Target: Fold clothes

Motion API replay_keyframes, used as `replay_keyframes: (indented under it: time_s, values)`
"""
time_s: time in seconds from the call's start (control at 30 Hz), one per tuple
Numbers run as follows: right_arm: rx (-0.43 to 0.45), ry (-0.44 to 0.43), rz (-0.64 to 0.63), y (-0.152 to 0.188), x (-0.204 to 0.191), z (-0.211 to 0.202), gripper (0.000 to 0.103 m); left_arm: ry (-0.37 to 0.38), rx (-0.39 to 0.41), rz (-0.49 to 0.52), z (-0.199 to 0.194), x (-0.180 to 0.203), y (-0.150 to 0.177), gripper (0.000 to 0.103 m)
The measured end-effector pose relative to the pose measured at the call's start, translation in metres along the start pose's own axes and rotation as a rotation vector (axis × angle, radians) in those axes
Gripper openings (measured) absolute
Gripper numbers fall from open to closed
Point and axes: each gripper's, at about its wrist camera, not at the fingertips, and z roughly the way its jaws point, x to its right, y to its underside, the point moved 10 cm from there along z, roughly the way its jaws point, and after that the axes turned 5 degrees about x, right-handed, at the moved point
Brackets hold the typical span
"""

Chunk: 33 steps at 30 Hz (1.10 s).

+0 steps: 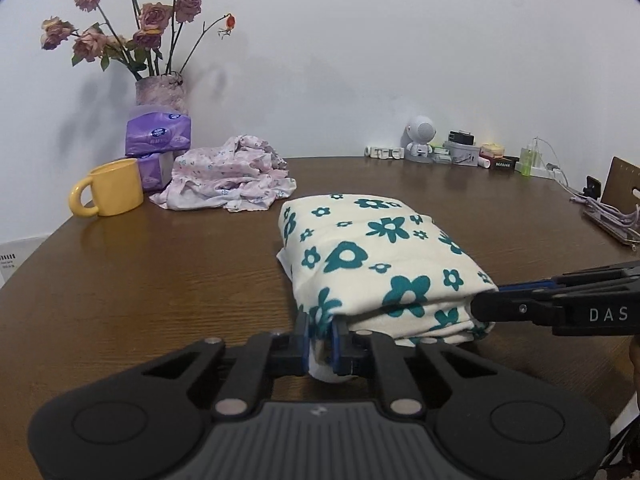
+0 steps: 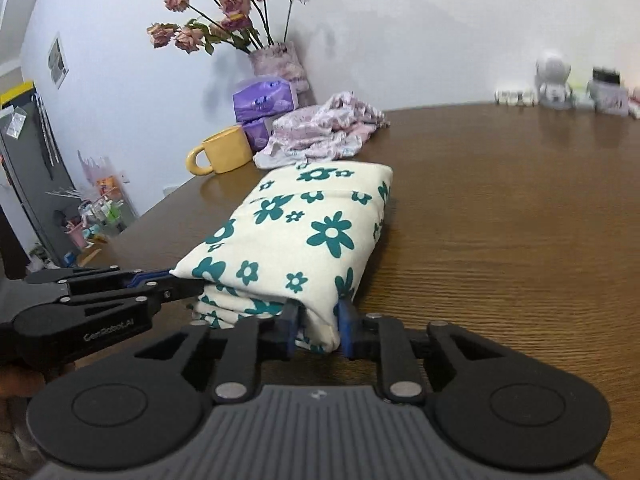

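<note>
Visibly "GenRobot.AI" on left claw, "DAS" on right claw, both clamped on flower-print folded cloth.

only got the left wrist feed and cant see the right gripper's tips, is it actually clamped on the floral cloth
Observer: Yes. In the right wrist view the right gripper has its blue pads pinching the near right corner of the folded floral cloth.
Operator: and my left one from that side
Observer: The left gripper comes in from the left and bites the cloth's near left corner, above the lower layers of the fold.
Operator: anything off the table edge on the left
Observer: Yes, past the table there is a dark tall cabinet and floor clutter beside it, which your view does not show.
</note>
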Motion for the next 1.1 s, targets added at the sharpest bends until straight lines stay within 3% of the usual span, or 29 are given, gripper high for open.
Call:
replay_keyframes:
  time_s: [0.07,0.13,0.23,0.27,0.4,0.57,0.6,0.73,0.87,0.97,1.1]
  values:
    - [0.013,0.008,-0.013,0.0,-0.002,-0.005,0.025,0.008,0.024,0.01,-0.004,0.002,-0.003,0.025]
    - [0.024,0.019,-0.025,-0.001,-0.002,-0.009,0.025,0.004,0.036,0.025,-0.003,0.004,-0.006,0.029]
    - [0.021,0.031,-0.027,0.0,-0.002,-0.005,0.025,-0.001,0.009,0.019,0.007,0.002,-0.005,0.026]
    - [0.019,0.036,-0.031,0.0,-0.003,-0.003,0.025,0.002,0.0,0.005,0.008,0.001,-0.003,0.012]
    - [0.02,0.056,-0.026,0.004,-0.004,-0.002,0.009,0.015,-0.003,-0.067,0.009,-0.005,0.003,0.01]
    - [0.023,0.065,-0.023,0.007,-0.001,0.001,0.008,0.039,0.002,-0.104,-0.001,-0.007,0.004,0.014]
    - [0.022,0.066,-0.03,0.007,-0.002,-0.001,0.01,0.044,0.004,-0.107,-0.004,-0.006,0.003,0.015]
    - [0.02,0.023,-0.02,0.003,-0.004,-0.016,0.023,0.066,0.015,-0.12,-0.016,-0.005,-0.001,0.04]
    - [0.071,0.0,0.04,-0.016,0.004,-0.032,0.034,0.117,0.055,-0.139,-0.022,-0.002,-0.024,0.051]
    - [0.081,0.002,0.074,-0.031,0.013,-0.024,0.035,0.121,0.026,-0.131,-0.007,0.001,-0.03,0.052]
    - [0.021,0.001,0.182,-0.036,0.027,0.007,0.034,0.126,-0.011,-0.121,0.014,0.005,-0.04,0.048]
